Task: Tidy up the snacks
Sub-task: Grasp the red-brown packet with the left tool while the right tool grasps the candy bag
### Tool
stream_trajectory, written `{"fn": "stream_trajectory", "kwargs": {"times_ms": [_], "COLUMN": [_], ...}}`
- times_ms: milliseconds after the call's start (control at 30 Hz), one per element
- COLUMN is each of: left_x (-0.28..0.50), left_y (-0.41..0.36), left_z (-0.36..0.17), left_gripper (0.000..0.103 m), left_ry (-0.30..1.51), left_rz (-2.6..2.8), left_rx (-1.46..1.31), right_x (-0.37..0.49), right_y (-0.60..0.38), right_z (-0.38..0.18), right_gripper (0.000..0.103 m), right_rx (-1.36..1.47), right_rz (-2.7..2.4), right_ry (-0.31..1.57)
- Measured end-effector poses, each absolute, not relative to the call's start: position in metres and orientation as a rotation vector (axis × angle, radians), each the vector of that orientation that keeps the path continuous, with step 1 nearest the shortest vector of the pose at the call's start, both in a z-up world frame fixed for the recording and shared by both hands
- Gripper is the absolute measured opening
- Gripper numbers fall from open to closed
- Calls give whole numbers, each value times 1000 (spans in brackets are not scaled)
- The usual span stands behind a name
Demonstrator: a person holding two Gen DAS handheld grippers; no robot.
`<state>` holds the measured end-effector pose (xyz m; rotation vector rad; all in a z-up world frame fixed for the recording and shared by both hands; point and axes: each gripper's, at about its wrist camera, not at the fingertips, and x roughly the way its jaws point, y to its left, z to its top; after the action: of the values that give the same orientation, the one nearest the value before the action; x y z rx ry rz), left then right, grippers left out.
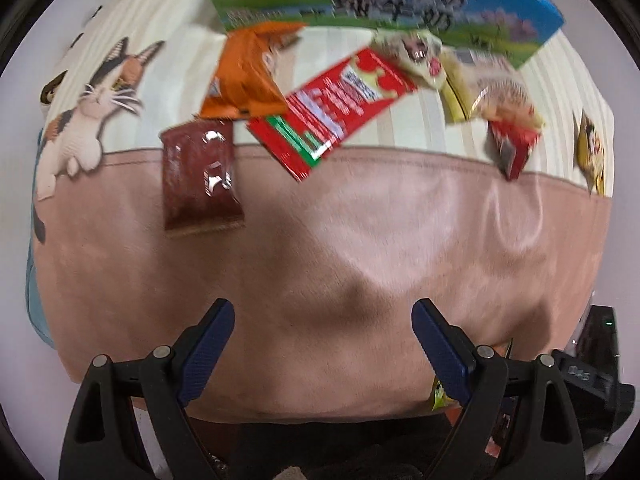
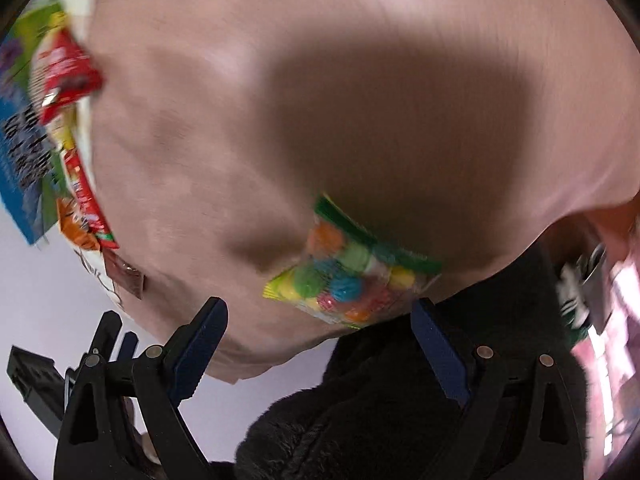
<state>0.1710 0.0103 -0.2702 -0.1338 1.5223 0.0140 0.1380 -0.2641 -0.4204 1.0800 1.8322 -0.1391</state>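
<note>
Candy in a clear crinkly bag with a green sealed edge (image 2: 348,276), full of round coloured sweets, lay at the near edge of the pink cloth (image 2: 280,80), low and centre-right in the right wrist view, just ahead of the right gripper (image 2: 320,316), whose blue-padded fingers stood wide apart, holding nothing. Its long axis ran slantwise from upper left to lower right. The left gripper (image 1: 323,318), likewise spread and empty, hung over bare cloth, well apart from the packets along the top of its frame, so the right hand seemed nearer.
</note>
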Motion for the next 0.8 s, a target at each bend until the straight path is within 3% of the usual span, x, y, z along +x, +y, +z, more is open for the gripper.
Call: {"fn": "stream_trajectory", "kwargs": {"times_ms": [133, 267, 300, 567, 800], "left_x": [166, 161, 160, 170, 202], "left_y": [7, 12, 14, 65, 123], "left_z": [-280, -278, -276, -264, -266], "left_gripper": [91, 91, 91, 91, 91], "left_ry": [1545, 1538, 1533, 1500, 1489], "left_rz": [17, 32, 40, 131, 207], "left_rx": [-123, -121, -123, -192, -257], "right_x": [129, 130, 133, 181, 258], "right_y": [-249, -246, -245, -189, -94], "right_z": [-442, -441, -436, -386, -362], "right_gripper": [94, 62, 60, 58, 58], "right_rx": [1081, 1003, 958, 575, 58], "right_rz": [-206, -255, -249, -56, 157], "right_ry": [1824, 1771, 1755, 1638, 1587]}}
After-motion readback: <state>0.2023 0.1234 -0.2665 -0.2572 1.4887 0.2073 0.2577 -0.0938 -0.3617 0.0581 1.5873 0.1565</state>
